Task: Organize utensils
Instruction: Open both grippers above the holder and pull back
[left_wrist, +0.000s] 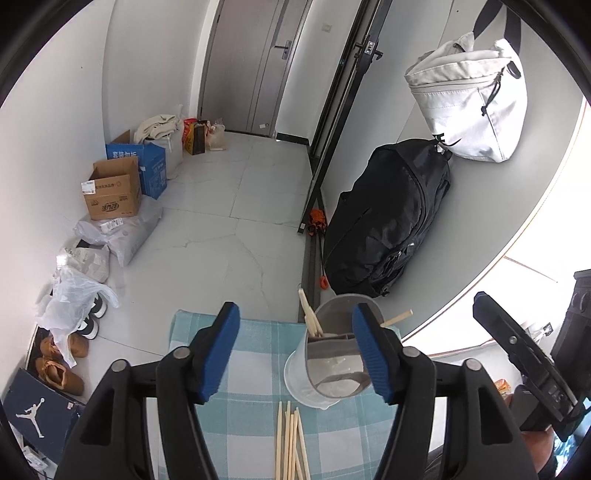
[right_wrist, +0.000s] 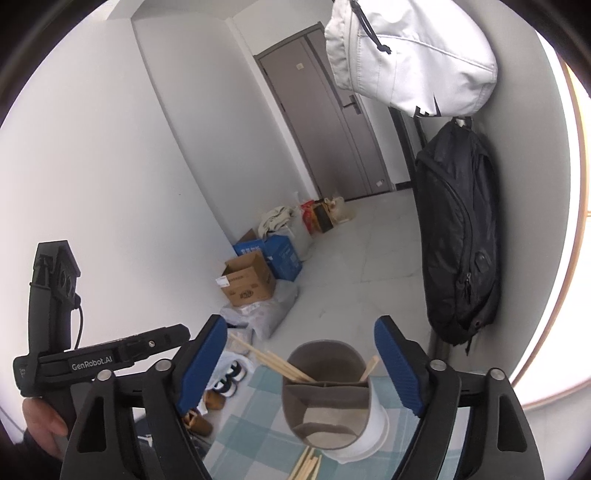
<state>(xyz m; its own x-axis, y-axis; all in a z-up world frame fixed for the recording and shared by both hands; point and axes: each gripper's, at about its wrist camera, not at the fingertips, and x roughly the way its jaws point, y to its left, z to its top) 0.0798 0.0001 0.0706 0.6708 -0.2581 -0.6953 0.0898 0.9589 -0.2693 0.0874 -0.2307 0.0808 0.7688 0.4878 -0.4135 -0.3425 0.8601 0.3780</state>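
Jaws, left gripper (left_wrist: 295, 356): spread wide, nothing between the blue pads, poised above the cloth just left of the holder.
Jaws, right gripper (right_wrist: 301, 369): spread wide too, nothing held, straddling the holder from above without touching it.
Holder: grey and white cylindrical plastic utensil holder (left_wrist: 328, 363), upright on the blue-and-white checked cloth (left_wrist: 255, 387), inner divider visible.
Already in holder: pale wooden chopsticks (left_wrist: 310, 317), about four, two or three leaning left, one leaning right (left_wrist: 397, 318).
Loose pile: pale wooden chopsticks lying flat (left_wrist: 291, 443), just in front of the holder, roughly six; exact count unclear where they overlap.
Step in hand: likely between picks, partway through loading.
Next move: lowering onto the pile, closing on one stick near its end, tipping it upright into the holder.
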